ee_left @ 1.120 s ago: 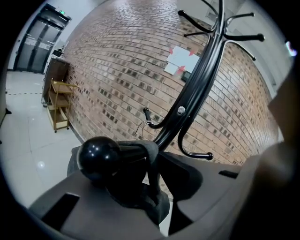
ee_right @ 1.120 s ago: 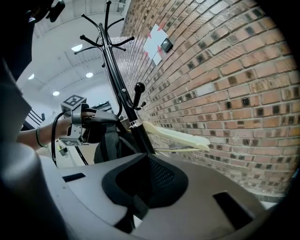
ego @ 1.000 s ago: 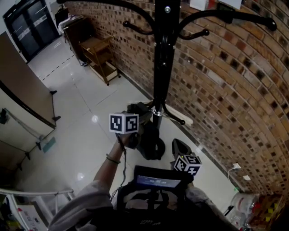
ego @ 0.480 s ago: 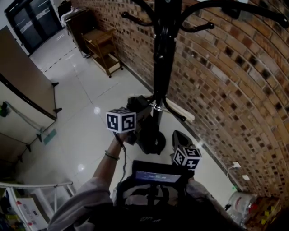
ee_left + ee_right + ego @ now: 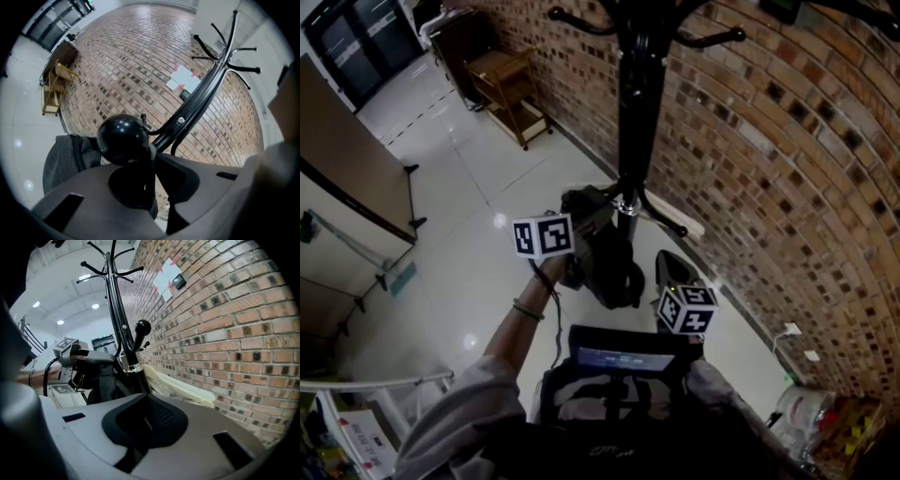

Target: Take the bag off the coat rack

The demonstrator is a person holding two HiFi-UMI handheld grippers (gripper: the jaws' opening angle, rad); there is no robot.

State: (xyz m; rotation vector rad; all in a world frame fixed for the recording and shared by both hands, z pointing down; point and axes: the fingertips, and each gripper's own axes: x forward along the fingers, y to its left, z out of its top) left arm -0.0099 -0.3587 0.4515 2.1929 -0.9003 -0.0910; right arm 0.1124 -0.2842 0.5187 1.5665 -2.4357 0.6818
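Observation:
The black coat rack stands against the brick wall. A dark grey bag hangs low on it, at the foot of the pole. My left gripper reaches in at the bag. In the left gripper view a round black hook knob sits right above the jaws, with the bag to its left. A dark strap runs down between the jaws of the left gripper, which are closing on it. My right gripper hangs right of the pole, shut and empty.
A brick wall runs behind the rack, with a cream board lying at its foot. A wooden shelf cart stands farther back. A dark partition is at the left, and a wall socket with cable at the right.
My left gripper has edged up and in toward the bag on the low hook. The right gripper has hardly moved. The head view has tilted slightly.

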